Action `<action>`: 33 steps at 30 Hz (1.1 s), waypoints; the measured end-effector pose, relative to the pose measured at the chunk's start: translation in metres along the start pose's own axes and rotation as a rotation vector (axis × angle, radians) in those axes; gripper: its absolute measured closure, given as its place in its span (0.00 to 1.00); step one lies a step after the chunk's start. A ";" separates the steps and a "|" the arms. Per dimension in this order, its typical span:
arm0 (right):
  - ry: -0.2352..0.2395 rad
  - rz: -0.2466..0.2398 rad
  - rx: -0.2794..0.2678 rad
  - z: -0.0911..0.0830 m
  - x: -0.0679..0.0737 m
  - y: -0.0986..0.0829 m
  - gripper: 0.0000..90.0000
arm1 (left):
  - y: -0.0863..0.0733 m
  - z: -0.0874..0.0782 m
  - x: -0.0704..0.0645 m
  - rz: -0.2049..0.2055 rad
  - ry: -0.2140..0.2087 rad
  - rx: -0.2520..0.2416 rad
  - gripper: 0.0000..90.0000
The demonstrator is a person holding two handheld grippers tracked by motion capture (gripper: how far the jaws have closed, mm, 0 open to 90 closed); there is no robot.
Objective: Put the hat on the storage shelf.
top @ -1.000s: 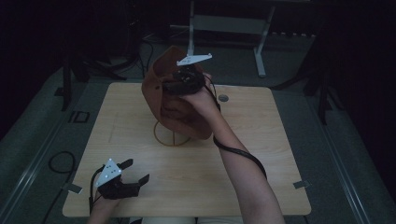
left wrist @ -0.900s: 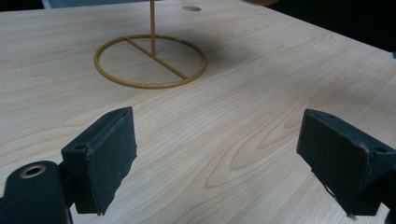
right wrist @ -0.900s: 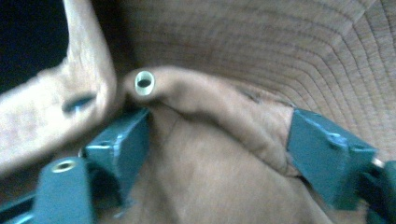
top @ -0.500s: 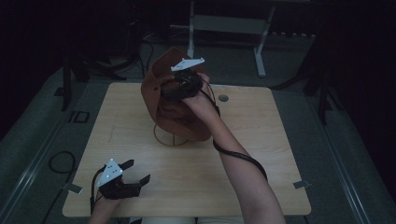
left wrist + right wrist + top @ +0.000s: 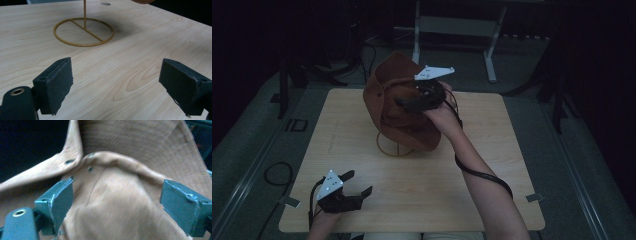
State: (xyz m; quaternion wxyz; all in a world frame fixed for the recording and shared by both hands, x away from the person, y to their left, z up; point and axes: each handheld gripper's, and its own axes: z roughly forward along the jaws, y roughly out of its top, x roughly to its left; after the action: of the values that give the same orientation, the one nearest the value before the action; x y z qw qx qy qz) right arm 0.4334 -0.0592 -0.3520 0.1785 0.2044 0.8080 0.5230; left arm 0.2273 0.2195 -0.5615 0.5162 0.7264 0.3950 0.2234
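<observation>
High view: right gripper [image 5: 407, 103], forearm stretched forward, jaws spread against the brown suede brimmed hat [image 5: 399, 117] atop the gold wire ring-base stand [image 5: 393, 148]; left gripper [image 5: 358, 184] rests released near the table's front edge.

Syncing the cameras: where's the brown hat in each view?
High view: brown hat over mid-table, above the gold stand, with the right gripper at it.
Left gripper view: a brown sliver at the top edge, right of the stand's post.
Right gripper view: close up, crown and brim beyond the open jaws.
Shared landmark: the stand's ring, in the high and left gripper views.
</observation>
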 end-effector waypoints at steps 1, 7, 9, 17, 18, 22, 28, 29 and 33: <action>0.004 -0.002 -0.005 -0.003 0.000 -0.003 0.14 | 0.000 0.000 0.000 0.005 0.002 0.000 0.14; 0.018 -0.006 0.039 -0.015 -0.002 -0.020 0.15 | -0.003 0.003 -0.001 0.012 0.008 -0.004 0.13; 0.030 0.006 0.031 -0.020 -0.002 -0.025 0.15 | -0.003 0.003 -0.002 0.023 0.013 -0.006 0.13; 0.046 0.022 0.025 -0.041 -0.004 -0.051 0.15 | -0.005 0.003 -0.001 0.023 0.015 -0.014 0.13; 0.044 0.023 0.028 -0.044 -0.004 -0.055 0.15 | -0.005 0.003 -0.001 0.024 0.017 -0.014 0.13; 0.046 0.035 0.039 -0.052 -0.006 -0.071 0.15 | -0.006 0.003 -0.001 0.018 0.020 -0.016 0.13; 0.052 0.051 0.051 -0.064 -0.007 -0.098 0.15 | -0.006 0.004 0.000 0.010 0.018 -0.013 0.13; 0.052 0.049 0.055 -0.065 -0.007 -0.102 0.15 | -0.006 0.004 0.000 0.009 0.018 -0.012 0.13; 0.058 0.060 0.058 -0.072 -0.006 -0.119 0.15 | -0.006 0.005 -0.001 0.007 0.017 -0.012 0.13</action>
State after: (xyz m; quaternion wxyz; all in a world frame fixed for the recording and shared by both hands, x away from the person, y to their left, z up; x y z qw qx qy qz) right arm 0.3853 -0.1625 -0.4331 0.1330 0.2185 0.8210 0.5104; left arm 0.2282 0.2174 -0.5691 0.5162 0.7230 0.3953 0.2337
